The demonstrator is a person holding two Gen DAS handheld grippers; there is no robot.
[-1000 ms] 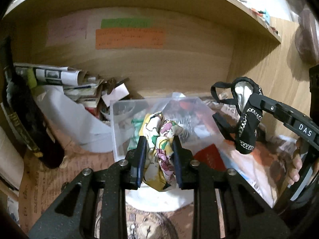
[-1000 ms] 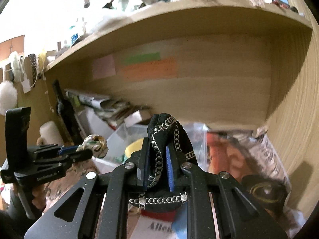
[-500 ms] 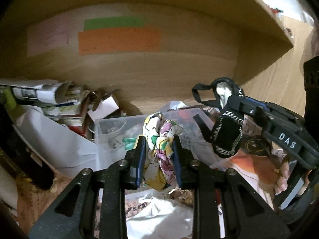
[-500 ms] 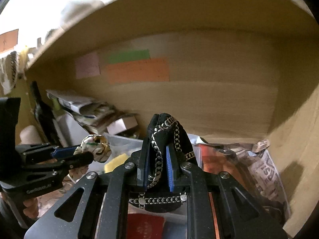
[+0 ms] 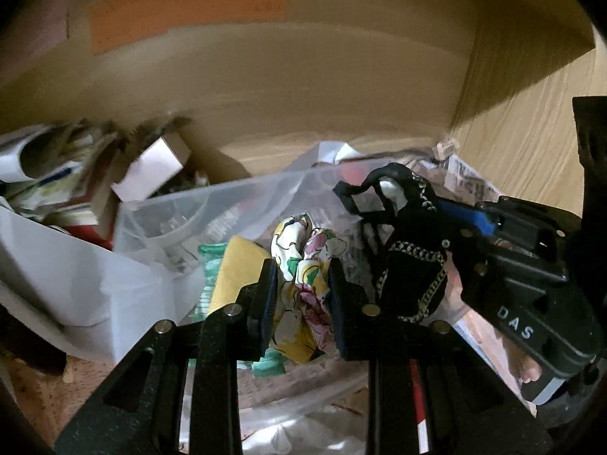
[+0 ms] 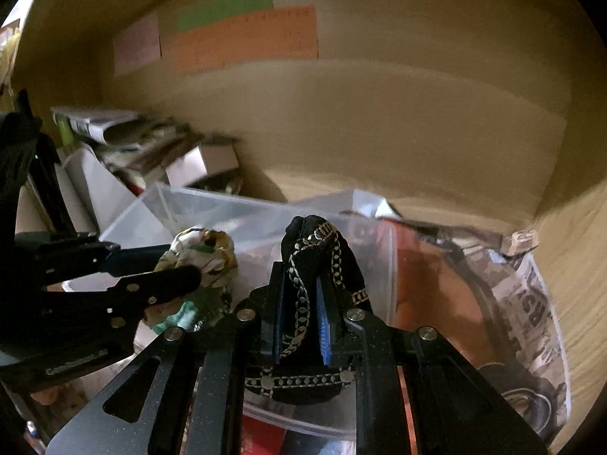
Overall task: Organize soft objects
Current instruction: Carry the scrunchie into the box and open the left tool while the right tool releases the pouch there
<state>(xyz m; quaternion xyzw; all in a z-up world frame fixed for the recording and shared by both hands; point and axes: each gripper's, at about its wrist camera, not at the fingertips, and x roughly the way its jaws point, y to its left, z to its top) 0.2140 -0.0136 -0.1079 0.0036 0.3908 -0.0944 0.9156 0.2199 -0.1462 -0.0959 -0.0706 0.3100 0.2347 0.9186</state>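
My left gripper (image 5: 301, 269) is shut on a floral cloth (image 5: 303, 265), white with yellow, pink and green, and holds it over a clear plastic bin (image 5: 212, 199). My right gripper (image 6: 301, 269) is shut on a black cloth with chain-pattern trim (image 6: 315, 242), also over the bin (image 6: 212, 204). In the left wrist view the right gripper (image 5: 428, 204) and the black cloth (image 5: 413, 280) sit just to the right. In the right wrist view the left gripper (image 6: 182, 261) with the floral cloth (image 6: 201, 246) is at left. A yellow cloth (image 5: 235, 265) and a teal item (image 5: 208, 261) lie in the bin.
The bin stands in a wooden shelf bay with paper notes (image 6: 242, 34) on the back wall (image 5: 303, 87). Rolled papers, books and a small box (image 5: 151, 168) are stacked at left. White paper (image 5: 68, 276) lies front left. Magazines and newspaper (image 6: 531, 303) lie at right by the side wall.
Both grippers moved forward and down into the shelf bay, closer to the bin, each still holding its cloth. The bin and back wall appear larger now.
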